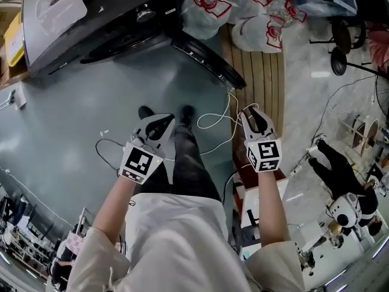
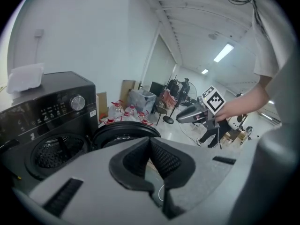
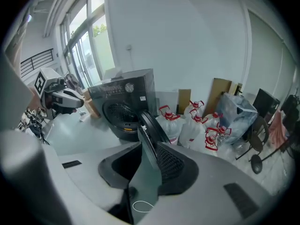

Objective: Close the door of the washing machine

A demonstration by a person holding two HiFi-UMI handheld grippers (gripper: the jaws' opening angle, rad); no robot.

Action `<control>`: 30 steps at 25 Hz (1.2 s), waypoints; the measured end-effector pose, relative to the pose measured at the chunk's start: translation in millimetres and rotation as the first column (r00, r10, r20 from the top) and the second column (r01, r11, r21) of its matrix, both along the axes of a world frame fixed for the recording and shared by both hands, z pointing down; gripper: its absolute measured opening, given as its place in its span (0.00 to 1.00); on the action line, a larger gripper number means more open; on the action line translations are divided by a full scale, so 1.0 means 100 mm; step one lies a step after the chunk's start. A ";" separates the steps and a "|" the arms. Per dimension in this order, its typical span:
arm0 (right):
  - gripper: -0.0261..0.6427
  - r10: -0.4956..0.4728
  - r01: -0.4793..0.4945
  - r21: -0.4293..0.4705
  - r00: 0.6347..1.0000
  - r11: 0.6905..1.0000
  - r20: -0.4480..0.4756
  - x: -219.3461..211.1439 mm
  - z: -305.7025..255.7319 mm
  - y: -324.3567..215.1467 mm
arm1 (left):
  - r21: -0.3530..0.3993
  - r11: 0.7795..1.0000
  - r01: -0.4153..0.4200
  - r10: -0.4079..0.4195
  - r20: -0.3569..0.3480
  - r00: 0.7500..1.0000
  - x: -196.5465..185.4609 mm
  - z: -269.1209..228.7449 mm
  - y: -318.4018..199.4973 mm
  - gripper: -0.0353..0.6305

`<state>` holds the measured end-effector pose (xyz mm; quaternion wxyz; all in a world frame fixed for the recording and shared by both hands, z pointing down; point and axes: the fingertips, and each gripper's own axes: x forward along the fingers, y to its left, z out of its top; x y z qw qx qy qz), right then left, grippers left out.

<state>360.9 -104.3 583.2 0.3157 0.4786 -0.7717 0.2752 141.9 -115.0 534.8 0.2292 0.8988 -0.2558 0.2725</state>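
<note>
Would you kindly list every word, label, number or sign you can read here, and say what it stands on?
No text is legible.
Control panel of the washing machine: markings too small.
White sticker on its front: too small.
Plastic jugs: no legible label.
Marker cubes: square patterns, no words.

The washer [image 1: 109,17] is standing on the grey floor [image 1: 73,120]. It is a dark front-loader with a round dial on its control panel, and its perforated drum is showing through the uncovered opening. Its door [image 1: 206,59], round and black-rimmed, is hanging wide open from the right side of the opening as faced from the front, jutting out over the floor.
</note>
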 end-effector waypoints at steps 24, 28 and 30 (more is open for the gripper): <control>0.21 -0.259 0.201 -0.235 0.933 0.951 -0.251 0.71 2.29 -0.39 | -0.088 0.996 0.029 -0.024 0.055 0.998 0.04 1.59 0.01 0.07; 0.20 -0.338 0.270 -0.250 0.897 0.930 -0.285 0.68 2.45 -0.37 | -0.110 0.993 0.046 -0.040 0.059 0.997 -0.04 1.75 0.13 0.07; 0.20 -0.345 0.281 -0.240 0.892 0.929 -0.293 0.64 2.46 -0.38 | -0.119 0.991 0.062 -0.055 0.060 0.997 -0.10 1.83 0.19 0.07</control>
